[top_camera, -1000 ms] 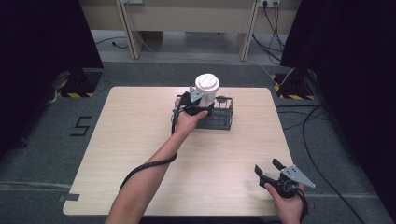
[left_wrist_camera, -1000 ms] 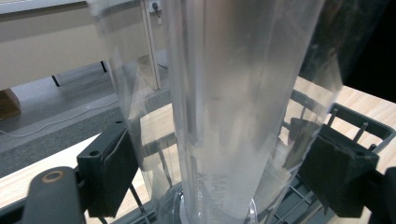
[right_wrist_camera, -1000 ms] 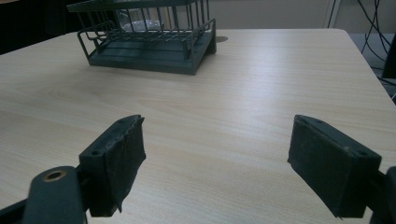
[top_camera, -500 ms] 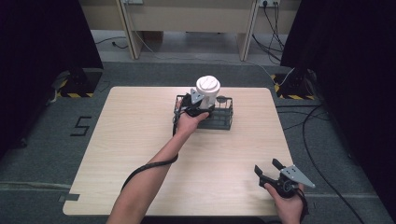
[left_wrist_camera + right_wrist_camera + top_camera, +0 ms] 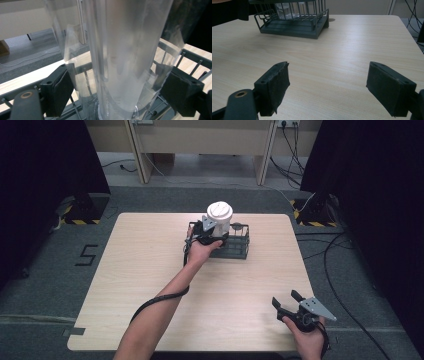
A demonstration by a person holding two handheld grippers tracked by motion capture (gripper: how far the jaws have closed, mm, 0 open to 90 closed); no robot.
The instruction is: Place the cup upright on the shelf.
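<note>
A tall clear plastic cup (image 5: pixel 220 220) with a white lid stands in a dark wire basket (image 5: pixel 235 245) at the table's far middle. My left gripper (image 5: pixel 207 232) is at the basket's left end, open. Its jaws stand wide on either side of the cup (image 5: pixel 125 57), and its pads (image 5: pixel 60 92) sit a little off the cup's wall. Near the front right corner my right gripper (image 5: pixel 287 302) is held just above the table, open with nothing between its fingers (image 5: pixel 274 85). The basket (image 5: pixel 294 22) lies far ahead of it.
The light wooden table (image 5: pixel 150 270) is bare between the basket and my right gripper. A black cable (image 5: pixel 160 297) trails along the left forearm. Grey carpet, floor cables and dark curtains surround the table.
The cup and my left gripper have sunk slightly toward the basket. The right gripper has stayed in place.
</note>
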